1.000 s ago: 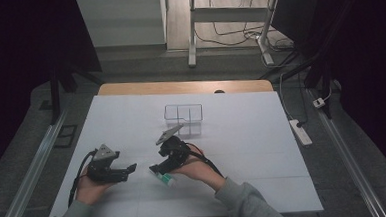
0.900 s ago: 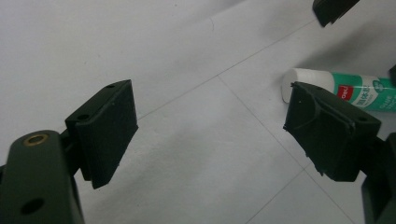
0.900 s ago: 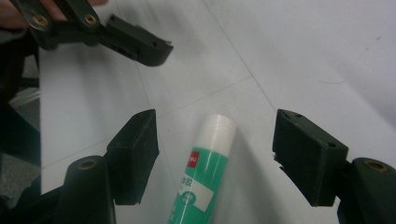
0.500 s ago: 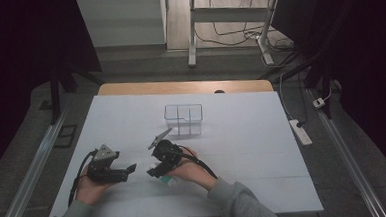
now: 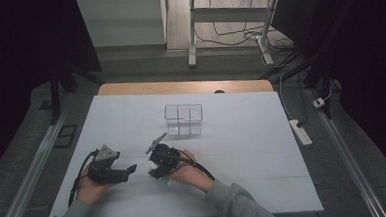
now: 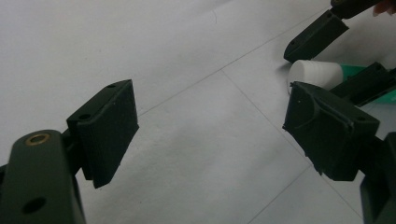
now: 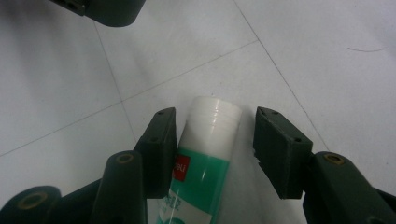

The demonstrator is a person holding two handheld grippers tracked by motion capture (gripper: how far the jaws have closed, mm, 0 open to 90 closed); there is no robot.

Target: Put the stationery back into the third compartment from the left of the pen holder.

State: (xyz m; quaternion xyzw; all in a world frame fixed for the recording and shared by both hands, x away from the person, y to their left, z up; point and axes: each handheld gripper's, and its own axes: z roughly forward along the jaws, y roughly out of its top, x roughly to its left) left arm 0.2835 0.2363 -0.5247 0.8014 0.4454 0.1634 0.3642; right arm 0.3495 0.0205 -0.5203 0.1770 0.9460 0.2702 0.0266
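Right tongs (image 7: pixel 212 154) straddling a glue stick (image 7: pixel 205 158) lying on white worktop (image 5: pixel 263 150) — not clenched yet; left tongs (image 6: pixel 210 135) hovering nearby, spread wide.

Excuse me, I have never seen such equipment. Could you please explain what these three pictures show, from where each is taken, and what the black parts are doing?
A person sits at a white table and holds a black two-jaw tool in each hand.

The high view looks down from above: the left tool and the right tool are near the front edge, and a clear divided box stands farther back.

The other two pictures come from cameras riding on the tools. The left gripper view shows the left tool open with nothing between its jaws. The right gripper view shows the right tool open around a green and white glue stick lying on the table. One jaw seems to touch it, the other is apart, so it is not gripped yet.
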